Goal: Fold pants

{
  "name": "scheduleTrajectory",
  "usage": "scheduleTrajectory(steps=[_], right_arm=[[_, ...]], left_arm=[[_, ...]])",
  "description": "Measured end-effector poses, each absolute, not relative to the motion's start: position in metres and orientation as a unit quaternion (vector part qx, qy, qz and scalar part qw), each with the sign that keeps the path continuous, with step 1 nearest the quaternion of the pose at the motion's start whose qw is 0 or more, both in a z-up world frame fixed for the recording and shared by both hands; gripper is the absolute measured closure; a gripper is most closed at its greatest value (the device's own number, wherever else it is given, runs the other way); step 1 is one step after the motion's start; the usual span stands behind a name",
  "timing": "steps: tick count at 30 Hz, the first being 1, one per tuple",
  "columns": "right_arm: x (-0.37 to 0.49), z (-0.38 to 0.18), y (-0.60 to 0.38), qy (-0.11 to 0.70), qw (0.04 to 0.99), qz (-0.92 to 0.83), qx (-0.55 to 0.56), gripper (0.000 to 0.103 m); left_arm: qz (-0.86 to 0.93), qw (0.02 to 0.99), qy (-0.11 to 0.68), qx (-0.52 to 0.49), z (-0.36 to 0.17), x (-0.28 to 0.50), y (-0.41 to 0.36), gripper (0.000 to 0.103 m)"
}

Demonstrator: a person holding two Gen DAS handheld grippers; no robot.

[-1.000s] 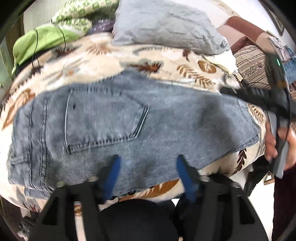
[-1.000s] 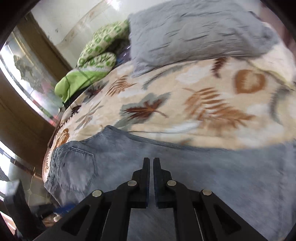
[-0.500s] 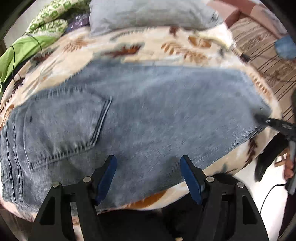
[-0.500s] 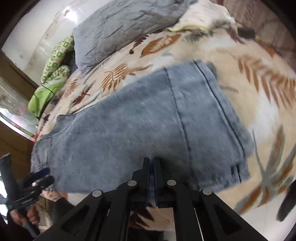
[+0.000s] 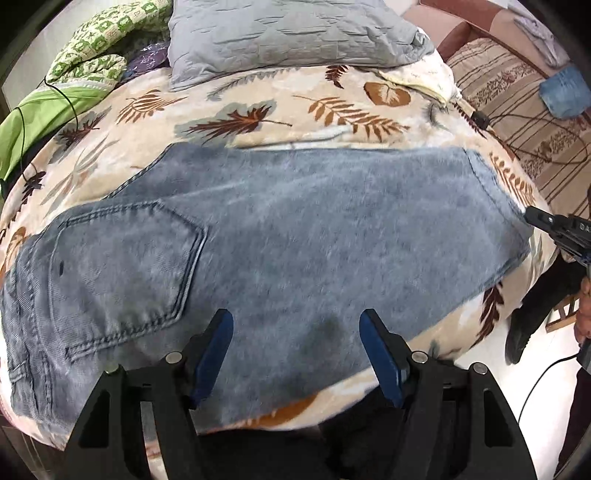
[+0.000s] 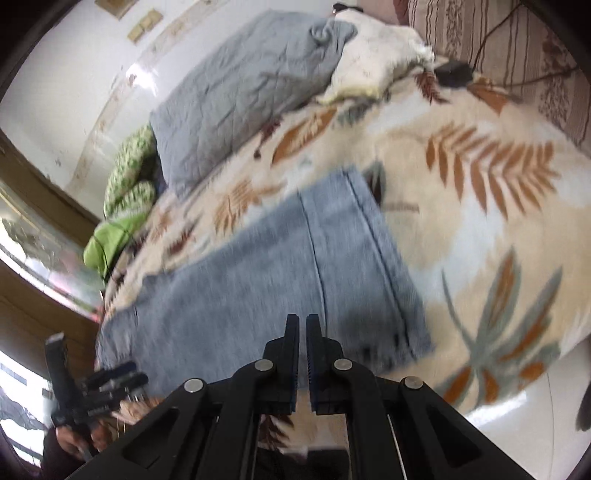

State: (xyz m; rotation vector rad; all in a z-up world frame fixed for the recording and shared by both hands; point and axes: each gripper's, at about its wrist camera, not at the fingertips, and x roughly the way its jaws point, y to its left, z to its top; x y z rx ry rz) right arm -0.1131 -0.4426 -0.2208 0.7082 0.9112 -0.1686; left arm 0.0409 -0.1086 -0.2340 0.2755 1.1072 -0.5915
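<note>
The blue denim pants lie flat across the leaf-print blanket, back pocket at the left and leg hems at the right. My left gripper is open, above the near edge of the pants at mid-length, holding nothing. My right gripper is shut and empty, above the near edge of the leg end of the pants. It also shows in the left wrist view, just off the hem corner. The left gripper shows blurred in the right wrist view.
The leaf-print blanket covers the bed. A grey pillow and green bedding lie at the far side. A striped cover with a cable and a blue cloth lies to the right. Floor runs along the near edge.
My right gripper has swung from over the middle of the pants to the hem end, still shut. My left gripper has shifted right along the near edge, still open.
</note>
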Motion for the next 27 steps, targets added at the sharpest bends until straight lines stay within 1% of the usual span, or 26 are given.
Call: scheduleTrajectory(steps=[4,7,9,13,19,22,24,27], right_arm=[[-0.088,-0.231,-0.45,0.441,0.827,-0.093,0.336,0.097],[-0.077,-0.248,-0.449,0.475,0.807,-0.104,0.336,0.097],[-0.082,-0.259,-0.446,0.49,0.798,-0.094,0.338,0.097],[-0.097,-0.264,-0.442,0.498,0.792,-0.081,0.344,0.097],[-0.111,-0.267,-0.44,0.5,0.79,-0.079,0.347,0.097],[-0.113,-0.261,-0.435,0.509,0.789,-0.083,0.335,0.097],[-0.118,-0.256,-0.436,0.509,0.785,-0.08,0.345,0.097],[-0.137,-0.241,-0.446,0.473,0.797,-0.075,0.367,0.097]], left_arm=[[-0.269,0.792,0.533,0.128,-0.25,0.05,-0.115,0.031],[-0.275,0.79,0.526,0.15,-0.256,0.043,-0.116,0.031],[-0.279,0.789,0.524,0.16,-0.258,0.038,-0.115,0.031],[-0.283,0.787,0.525,0.159,-0.26,0.034,-0.111,0.032],[-0.295,0.783,0.516,0.182,-0.264,0.017,-0.108,0.032],[-0.298,0.779,0.525,0.167,-0.261,0.02,-0.104,0.031],[-0.299,0.776,0.536,0.147,-0.256,0.024,-0.102,0.032],[-0.306,0.779,0.536,0.109,-0.243,0.029,-0.1,0.032]])
